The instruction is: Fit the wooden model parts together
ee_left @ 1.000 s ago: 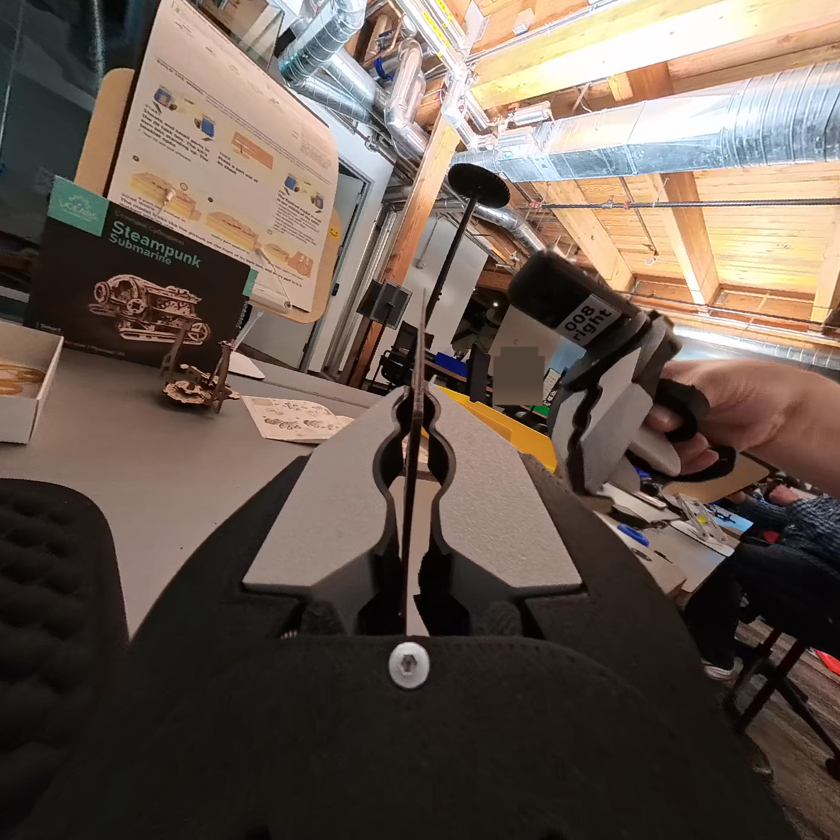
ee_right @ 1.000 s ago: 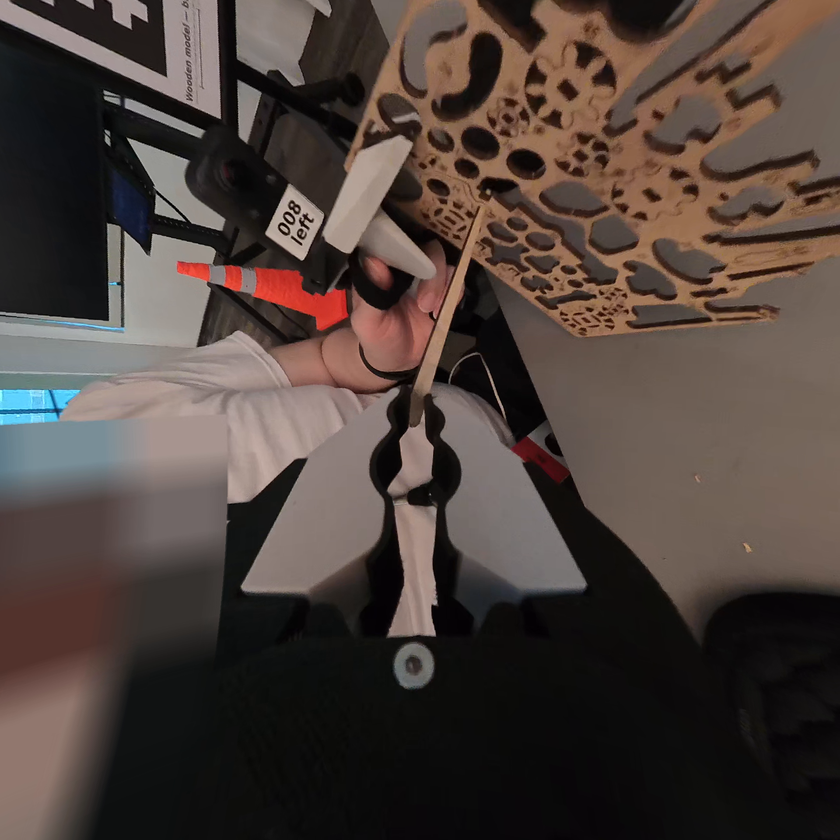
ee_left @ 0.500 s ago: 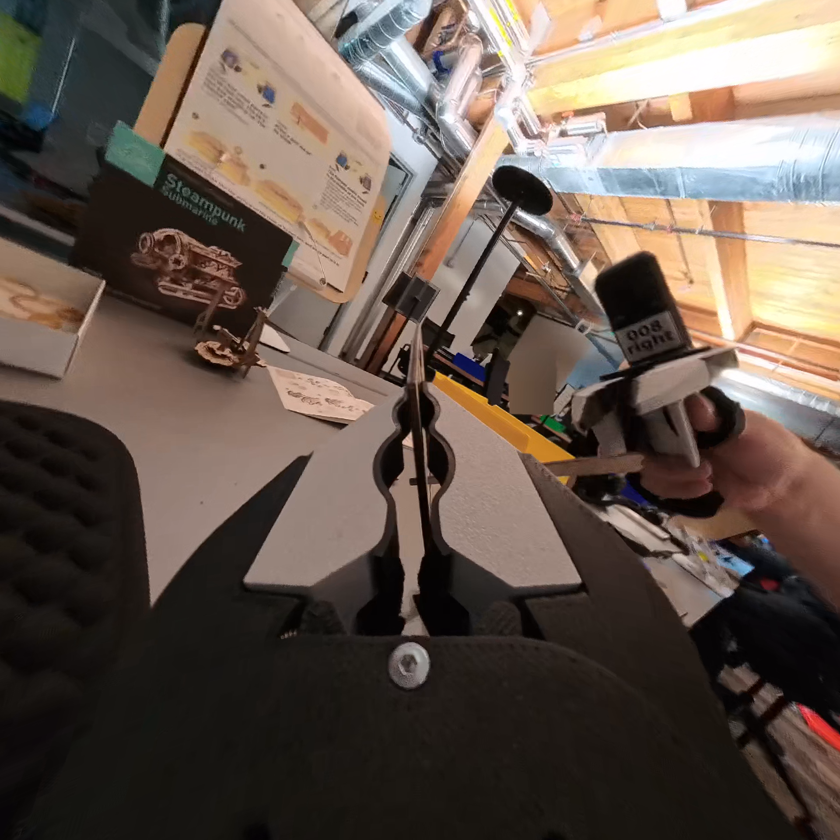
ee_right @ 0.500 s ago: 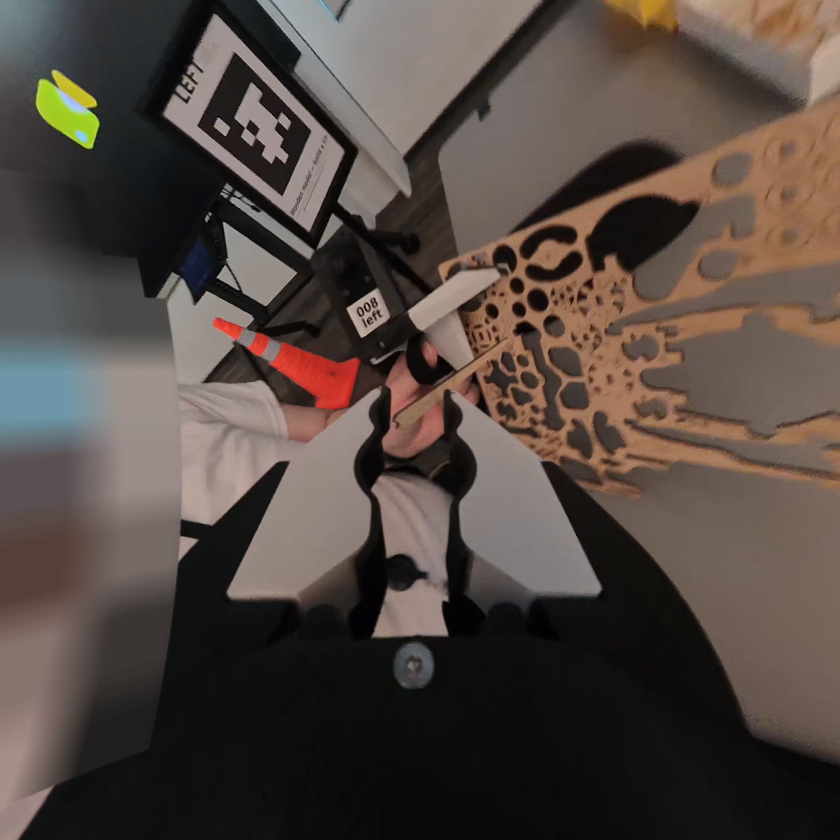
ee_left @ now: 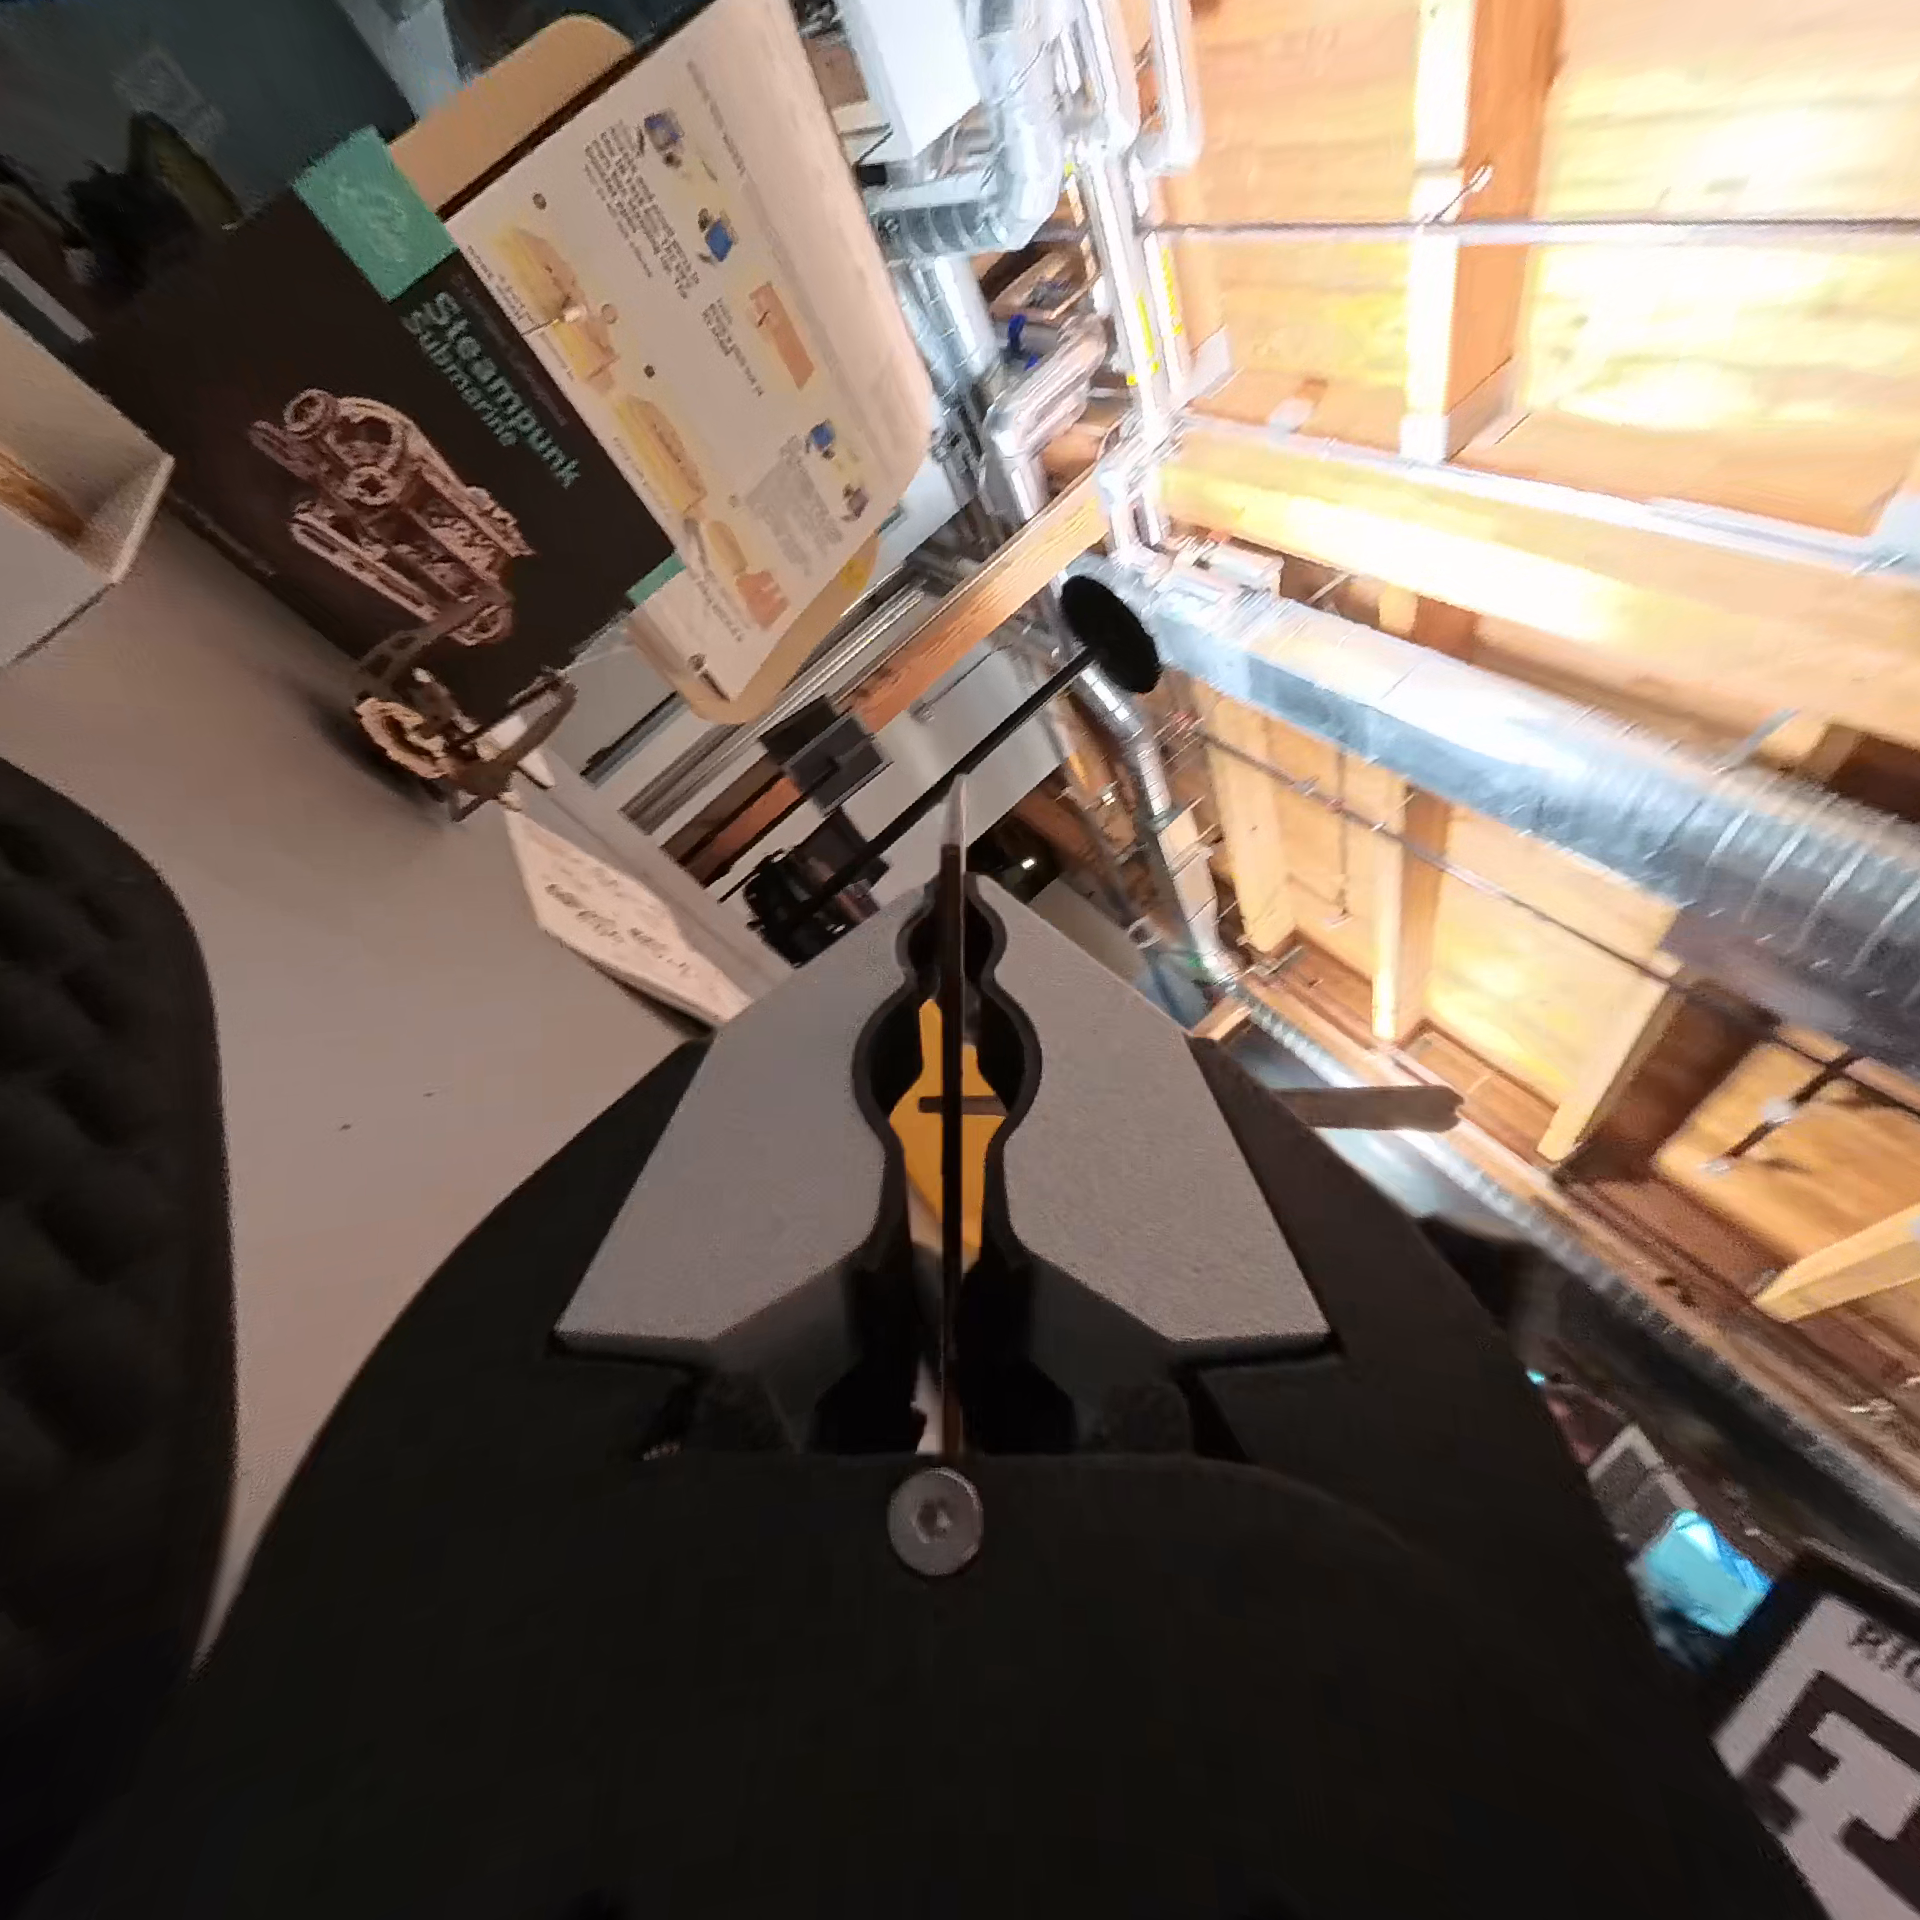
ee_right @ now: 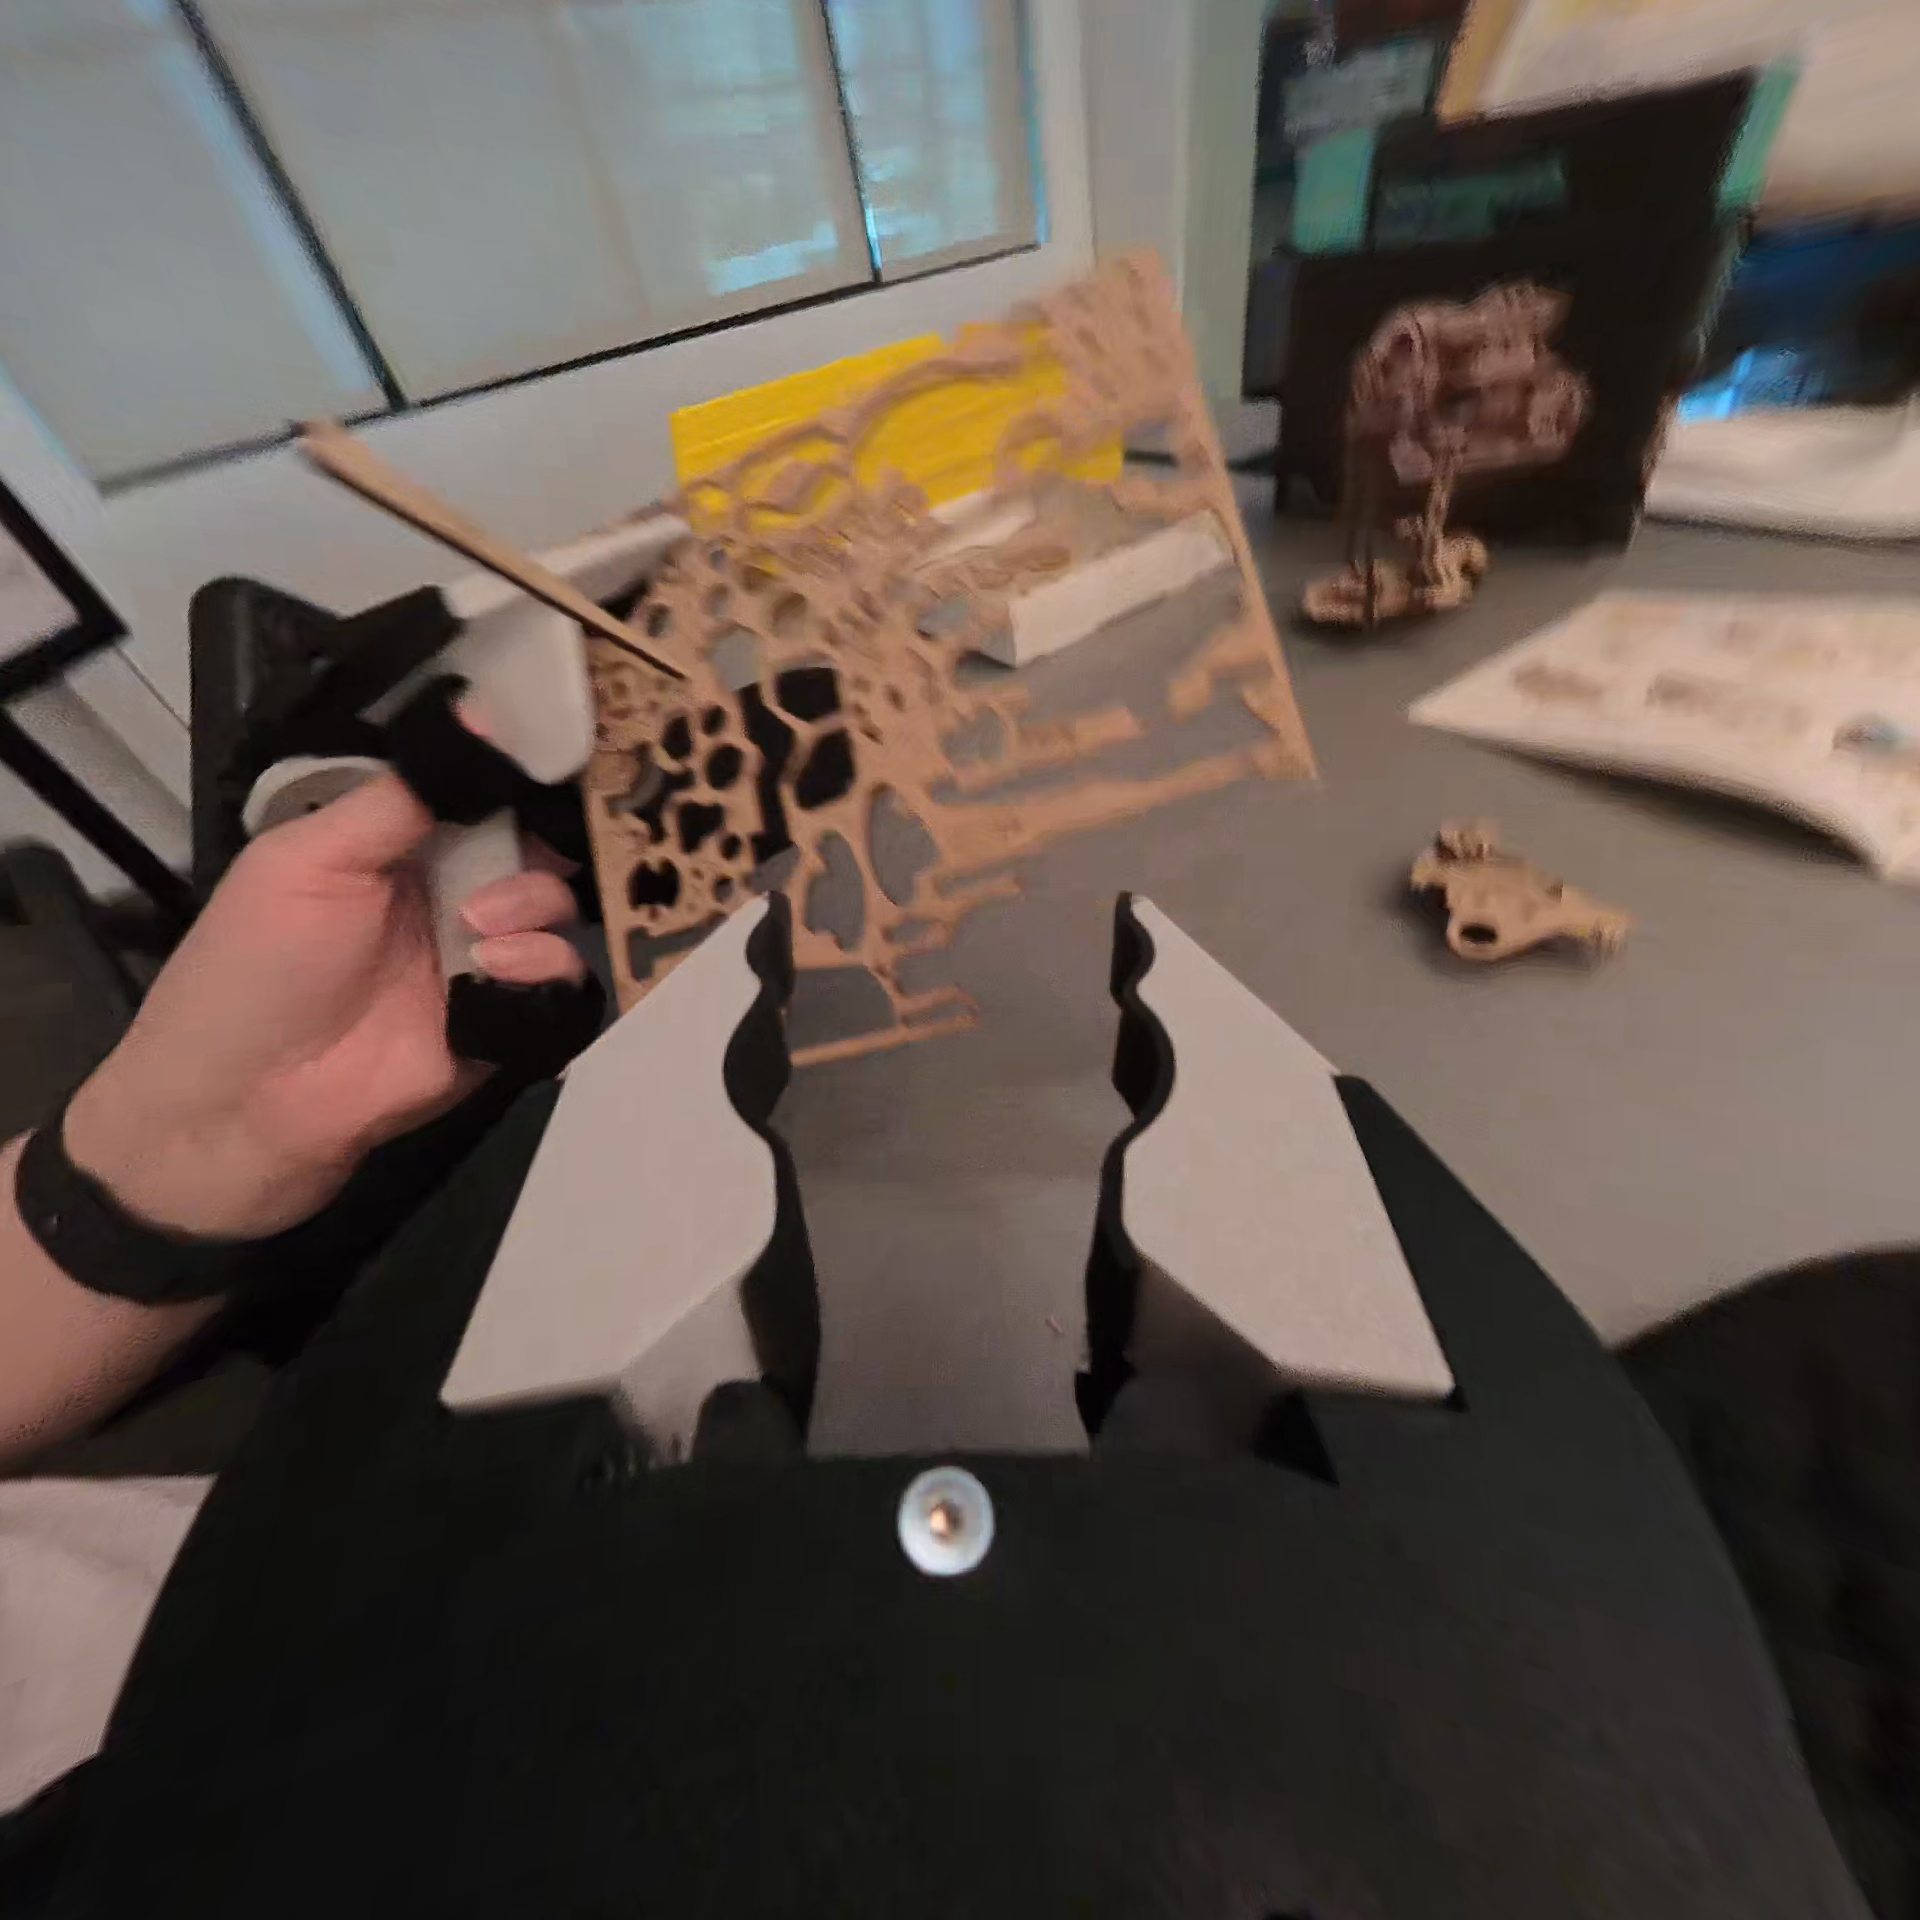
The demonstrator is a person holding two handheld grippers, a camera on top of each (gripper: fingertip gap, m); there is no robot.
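**Sheet held, right claw empty**

The left gripper (ee_left: 951, 914) was clamped on the thin wooden sheet (ee_right: 935, 665), held upright above the table (ee_right: 1299, 1091). The right gripper (ee_right: 948, 914) gaped wide, holding nothing. A small wooden part (ee_right: 1507, 914) lay nearby.

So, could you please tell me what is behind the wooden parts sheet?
Through the cut-outs of the wooden parts sheet, a yellow panel, a white tray and the grey table show. Its solid wood hides the rest.
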